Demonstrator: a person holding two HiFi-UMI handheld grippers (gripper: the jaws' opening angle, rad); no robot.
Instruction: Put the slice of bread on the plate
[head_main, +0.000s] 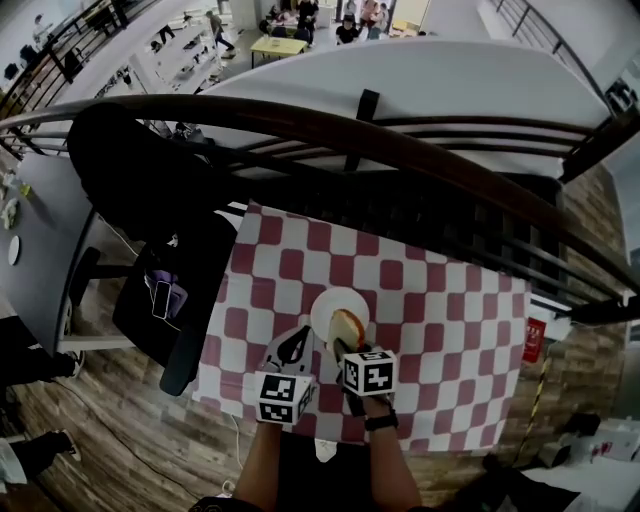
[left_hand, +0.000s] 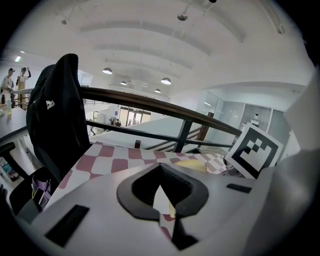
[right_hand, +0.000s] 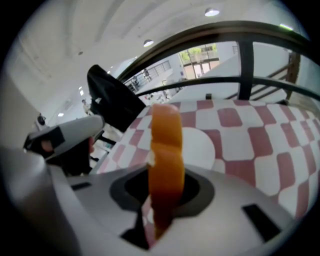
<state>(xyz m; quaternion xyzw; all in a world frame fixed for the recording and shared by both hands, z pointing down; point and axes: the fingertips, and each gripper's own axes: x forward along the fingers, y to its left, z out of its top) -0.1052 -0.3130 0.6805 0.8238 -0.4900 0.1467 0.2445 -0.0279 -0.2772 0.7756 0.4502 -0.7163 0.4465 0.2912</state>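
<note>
A white plate (head_main: 335, 303) lies near the front middle of the red-and-white checked tablecloth (head_main: 440, 310). My right gripper (head_main: 345, 345) is shut on an orange-brown slice of bread (head_main: 347, 325), held edge-up just over the near side of the plate. The right gripper view shows the slice (right_hand: 166, 160) upright between the jaws (right_hand: 162, 202), with the plate (right_hand: 202, 145) behind it. My left gripper (head_main: 296, 345) hovers just left of the plate, jaws together and empty. In its own view (left_hand: 162, 202) only a thin slit of cloth shows between them.
A black office chair draped with a dark jacket (head_main: 140, 190) stands at the table's left side. A dark curved railing (head_main: 400, 150) runs behind the table. A red tag (head_main: 533, 340) hangs at the cloth's right edge. Wooden floor surrounds the table.
</note>
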